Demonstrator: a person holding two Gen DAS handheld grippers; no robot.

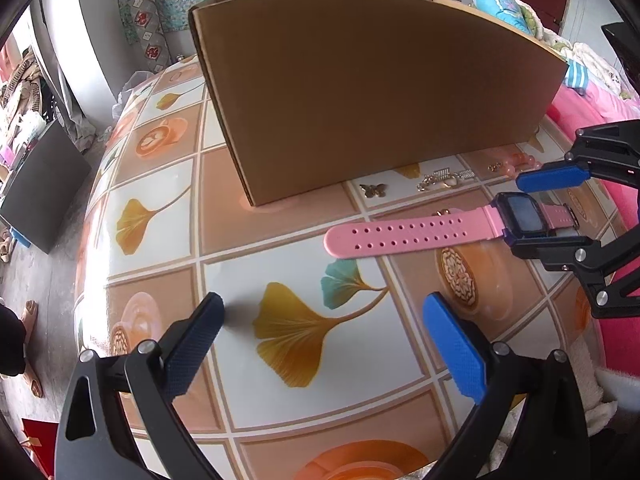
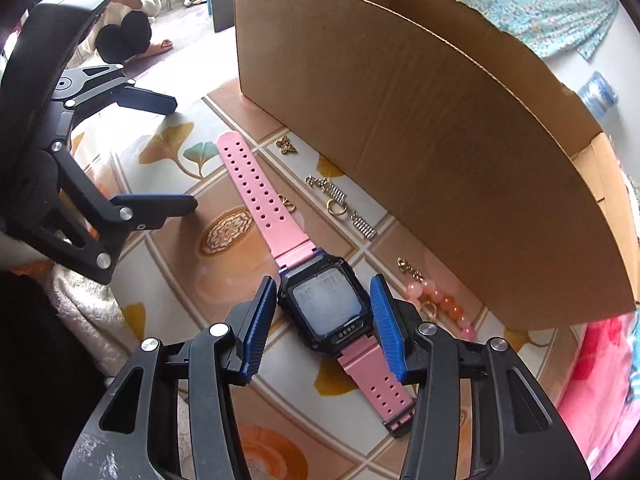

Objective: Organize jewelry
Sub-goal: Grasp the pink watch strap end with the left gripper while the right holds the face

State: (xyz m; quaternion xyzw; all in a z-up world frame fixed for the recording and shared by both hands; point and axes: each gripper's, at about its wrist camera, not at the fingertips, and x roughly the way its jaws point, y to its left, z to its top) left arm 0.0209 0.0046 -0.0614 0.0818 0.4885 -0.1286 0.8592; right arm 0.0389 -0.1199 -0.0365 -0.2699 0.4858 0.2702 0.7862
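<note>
The right gripper [image 2: 323, 322] straddles the black case of the pink-strapped digital watch [image 2: 324, 304], which lies flat on the ginkgo-patterned tablecloth [image 1: 160, 184] just in front of the open cardboard box [image 2: 420, 128]; its blue pads sit either side of the case, the left one touching or nearly so, the right a sliver clear, so the jaws are apart and not yet clamped. To grip well, close squarely on the case sides, not the floppy strap, then lift high enough to clear the box wall. The left gripper [image 1: 324, 344] hangs wide apart over bare cloth, holding nothing. Only the right wrist view shows the box interior, the short buckle strap and the pink bead bracelet [image 2: 448, 304]; the butterfly charm [image 1: 373, 189] and gold chain bits [image 1: 436, 181] appear in both
</note>
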